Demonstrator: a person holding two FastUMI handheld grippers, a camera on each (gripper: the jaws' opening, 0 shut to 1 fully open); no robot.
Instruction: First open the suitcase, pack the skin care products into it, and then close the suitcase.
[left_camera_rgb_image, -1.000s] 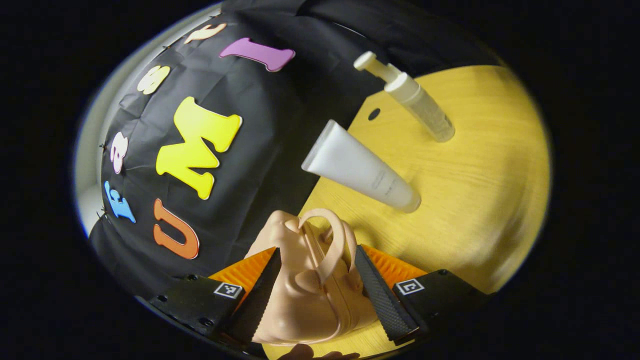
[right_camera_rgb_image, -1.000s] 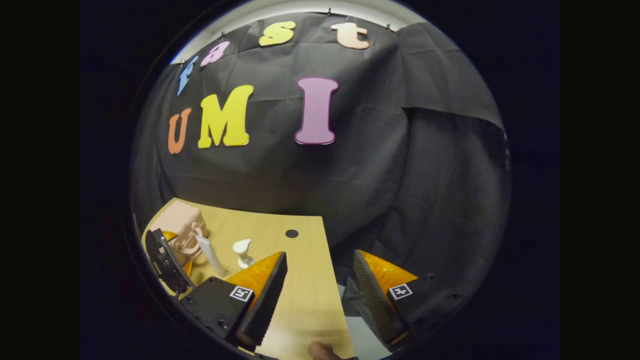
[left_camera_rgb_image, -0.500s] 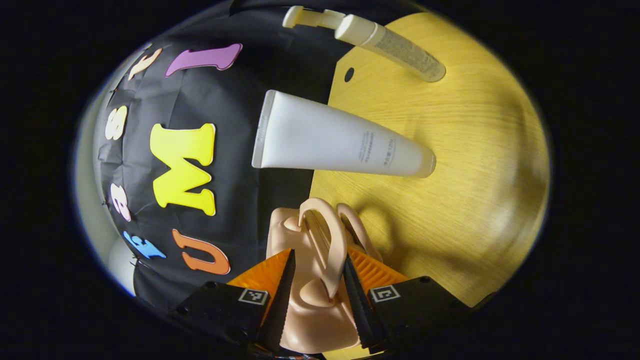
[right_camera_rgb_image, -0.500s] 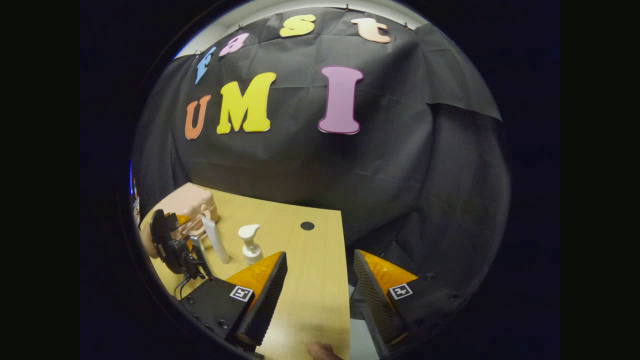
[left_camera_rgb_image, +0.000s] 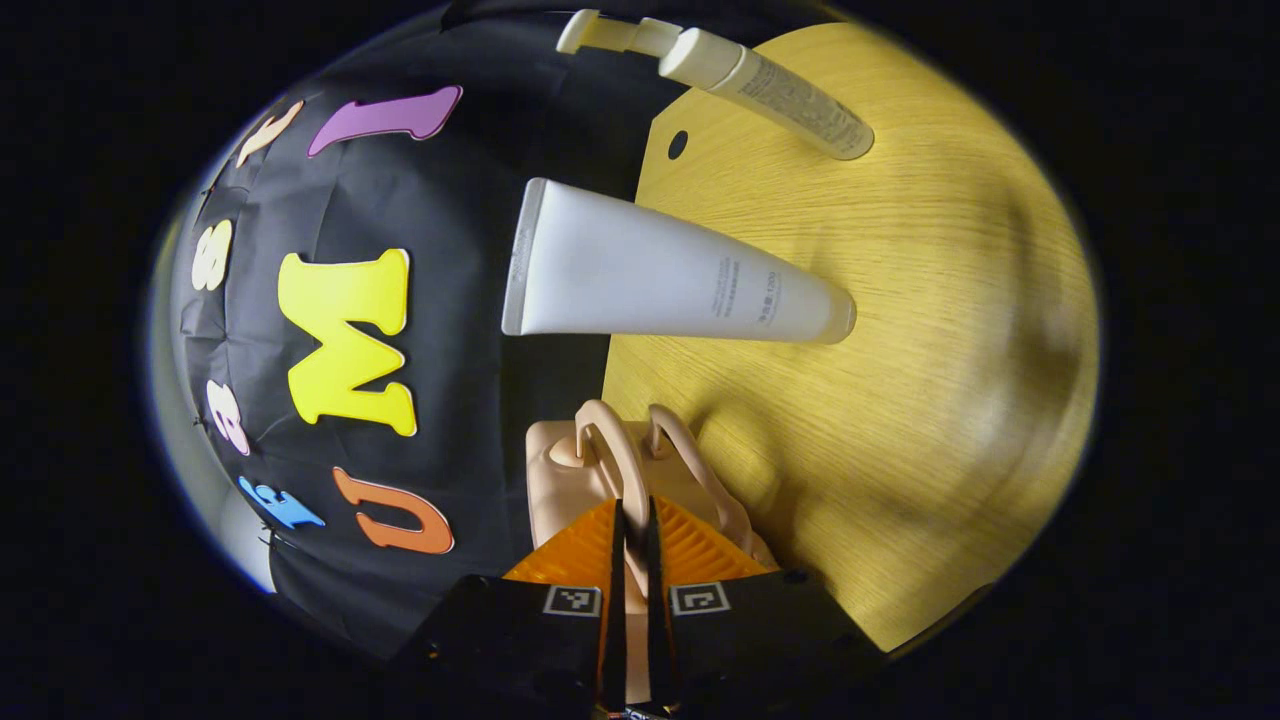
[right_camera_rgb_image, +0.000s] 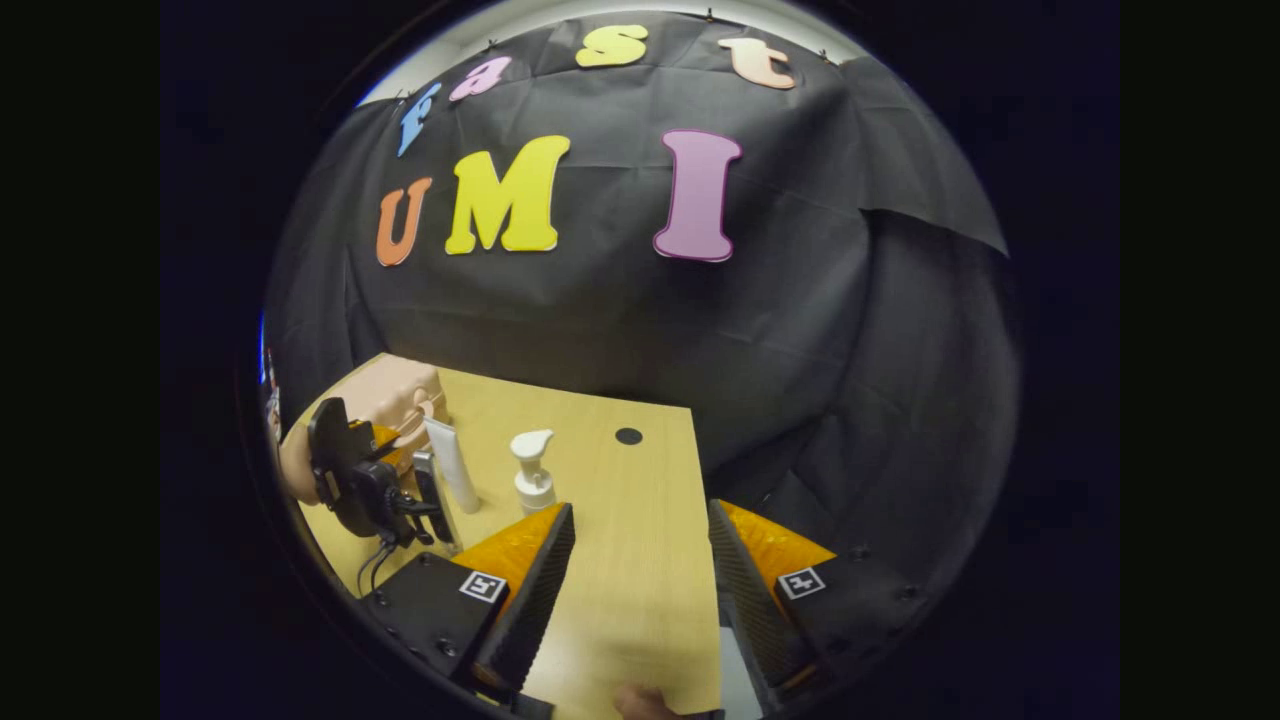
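Left gripper view: left hand-held gripper (left_camera_rgb_image: 630, 560) clamped on peach plastic suitcase's (left_camera_rgb_image: 570, 470) thin handle (left_camera_rgb_image: 612, 462); slippage likely. Right hand-held gripper (right_camera_rgb_image: 640, 590) apart, idle.

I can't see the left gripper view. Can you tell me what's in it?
The left gripper is pinched shut on a handle of the peach suitcase. Beyond it a white tube and a pump bottle stand on the wooden table.

Recording booth, black cloth wall (right_camera_rgb_image: 620, 330), wooden table (right_camera_rgb_image: 640, 560)
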